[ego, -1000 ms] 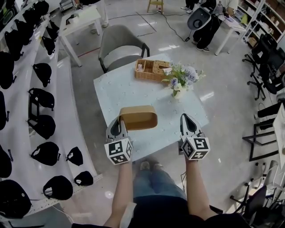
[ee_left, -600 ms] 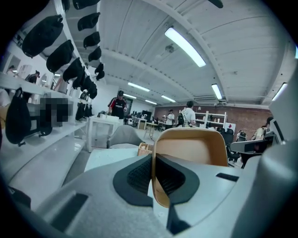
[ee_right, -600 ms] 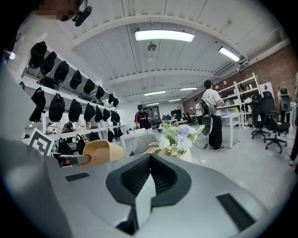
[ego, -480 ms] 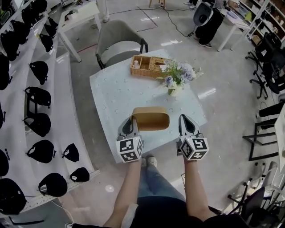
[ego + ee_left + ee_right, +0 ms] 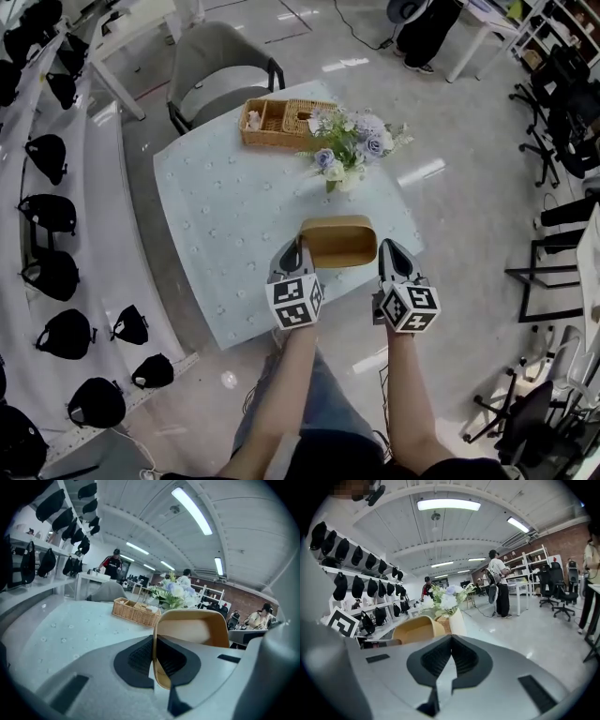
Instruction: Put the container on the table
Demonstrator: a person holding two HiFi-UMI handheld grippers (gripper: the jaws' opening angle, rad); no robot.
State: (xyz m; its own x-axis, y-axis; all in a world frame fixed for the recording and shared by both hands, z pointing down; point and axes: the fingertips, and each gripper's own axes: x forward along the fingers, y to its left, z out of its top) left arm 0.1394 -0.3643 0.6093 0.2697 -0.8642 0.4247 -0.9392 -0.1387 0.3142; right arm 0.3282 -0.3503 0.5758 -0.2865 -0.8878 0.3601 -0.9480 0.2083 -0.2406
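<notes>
A tan oblong container [image 5: 337, 241] hangs over the near right part of the pale blue table [image 5: 216, 216]. My left gripper [image 5: 298, 253] is shut on its left rim; in the left gripper view the thin wall of the container [image 5: 192, 627] sits pinched between the dark pads of that gripper [image 5: 153, 656]. My right gripper [image 5: 394, 258] is just right of the container, apart from it, shut with nothing in it. In the right gripper view the container [image 5: 417, 629] shows to the left of the gripper [image 5: 451, 660]. Whether the container rests on the table I cannot tell.
A wicker basket [image 5: 277, 123] and a vase of flowers [image 5: 347, 150] stand at the table's far side. A grey chair [image 5: 211, 66] is behind the table. Shelves with black caps [image 5: 47, 216] run along the left. Black office chairs [image 5: 572, 103] are at the right.
Both grippers and the container have moved right and farther in over the table. The left gripper still holds the container's rim.
</notes>
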